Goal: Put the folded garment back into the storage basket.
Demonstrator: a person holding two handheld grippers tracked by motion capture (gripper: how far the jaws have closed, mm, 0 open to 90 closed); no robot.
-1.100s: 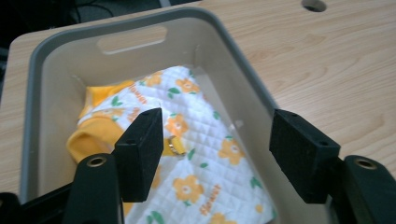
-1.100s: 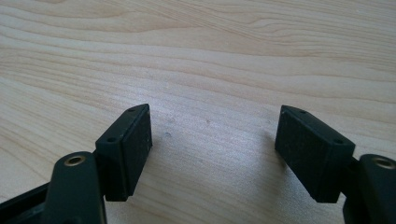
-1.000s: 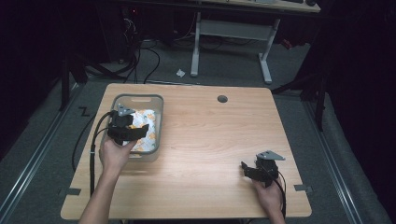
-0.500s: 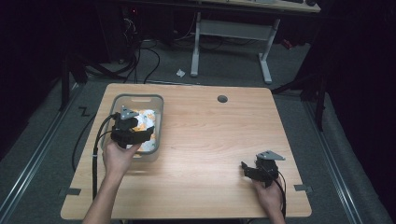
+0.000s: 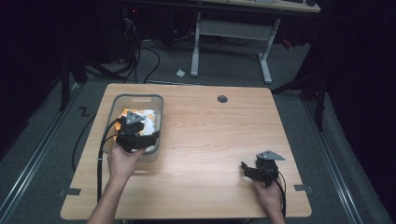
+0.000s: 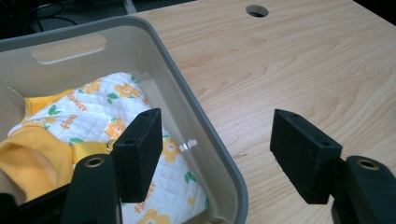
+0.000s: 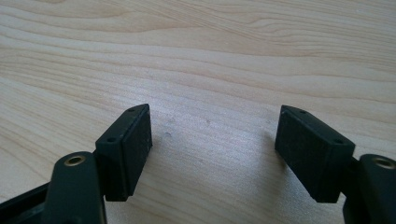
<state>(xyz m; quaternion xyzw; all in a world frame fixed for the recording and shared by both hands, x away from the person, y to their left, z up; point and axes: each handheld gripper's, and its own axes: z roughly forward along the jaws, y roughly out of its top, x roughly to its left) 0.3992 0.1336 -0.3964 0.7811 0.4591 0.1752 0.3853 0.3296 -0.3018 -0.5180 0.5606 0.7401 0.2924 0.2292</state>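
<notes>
Since a second ago the left gripper (image 5: 148, 138) has slid a touch toward the bin's right side, so it now sits right over that wall; the right one hasn't budged.

Left gripper's jaws are wide apart with nothing between the pads. In the left gripper view they straddle the right wall of the grey bin (image 6: 212, 135): one jaw hangs inside over the cloth (image 6: 102, 116), the other is outside over the bare table (image 6: 289, 56). No contact with the cloth that I can see.

That cloth is a white quilted thing with orange flowers and green leaves, plus a yellow-orange ribbed edge bunched at the near left corner. It lies in the bin, filling most of the bottom. The bin sits on the table's left half, with a handle slot in its far wall.

Right gripper (image 5: 246, 169) is down at the near right of the table, well away from the bin. Its jaws are spread too, just wood grain between them, hovering close over the tabletop.

Round cable hole (image 5: 222, 99) near the far edge.
</notes>
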